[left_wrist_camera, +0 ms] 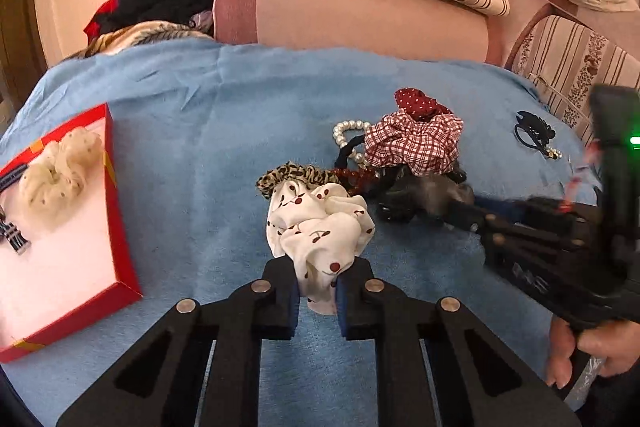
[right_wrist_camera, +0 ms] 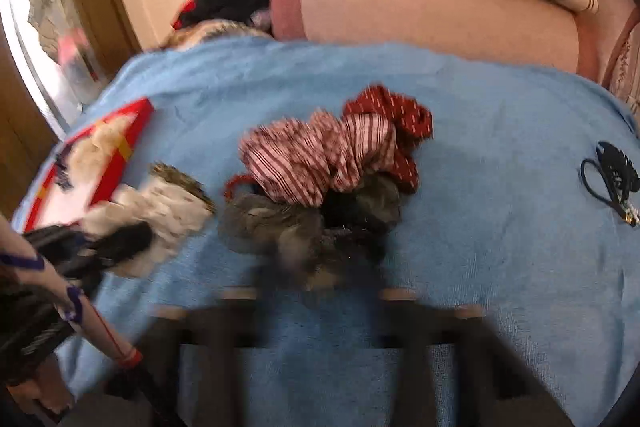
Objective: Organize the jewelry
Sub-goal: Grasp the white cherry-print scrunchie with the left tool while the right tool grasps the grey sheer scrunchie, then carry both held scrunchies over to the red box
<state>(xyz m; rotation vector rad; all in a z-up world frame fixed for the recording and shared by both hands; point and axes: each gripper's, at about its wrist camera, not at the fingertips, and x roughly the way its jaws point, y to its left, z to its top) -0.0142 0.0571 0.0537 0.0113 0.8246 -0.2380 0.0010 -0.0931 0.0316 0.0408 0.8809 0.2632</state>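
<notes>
The left gripper points down at a slant toward the blue blanket, and its jaws are clenched on the lower end of the white cherry-print scrunchie, which lies just in front of a leopard-print scrunchie. The right gripper comes in from the right side, held by a hand, and its tips reach into the pile of hair accessories at a grey furry piece. In its own view the picture is blurred, but the jaws seem closed on this grey piece. The red checked scrunchie lies on top of the pile. At the left stands the red box with a cream scrunchie inside.
</notes>
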